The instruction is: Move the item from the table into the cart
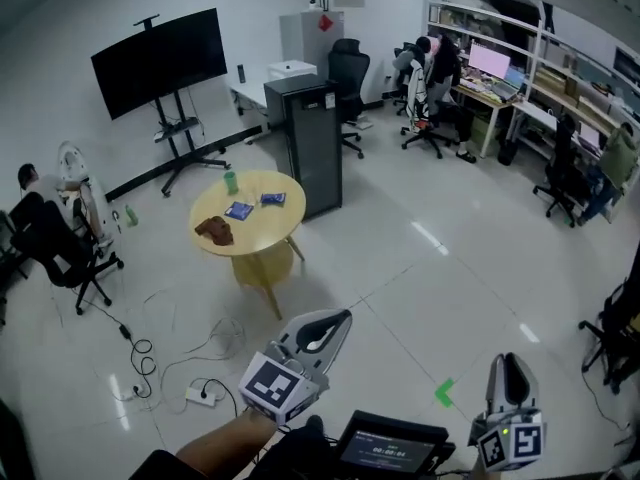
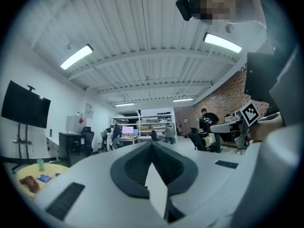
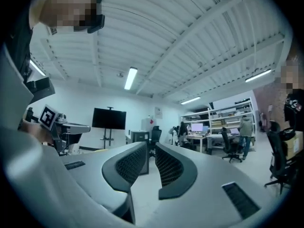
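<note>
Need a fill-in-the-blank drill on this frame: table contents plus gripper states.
1. The round yellow table carries ___ blue packets.
2. The left gripper has its jaws ___.
3. Between the slightly parted jaws of the right gripper there is ___.
Missing words: two; shut; nothing

Open glossy floor (image 1: 430, 258) from 12 to 2 o'clock, with only a green floor mark (image 1: 444, 393) on it. Round yellow worktop (image 1: 265, 230) at 11 o'clock. Its near edge is bare. A brown lump (image 1: 214, 230) sits at its left, blue packets (image 1: 239, 210) mid-top, and an upright green bottle (image 1: 231, 181) at the far rim. Black cabinet (image 1: 312, 143) stands just beside the worktop's 2 o'clock side and blocks that flank. Loose cables and a power strip (image 1: 200, 396) lie on the floor at 9 to 10 o'clock, a snag risk. Black office chair (image 1: 60, 248) sits farther out at 10 o'clock, another chair (image 1: 610, 333) at 3 o'clock. TV stand (image 1: 185, 148) is behind the worktop, well apart.
</note>
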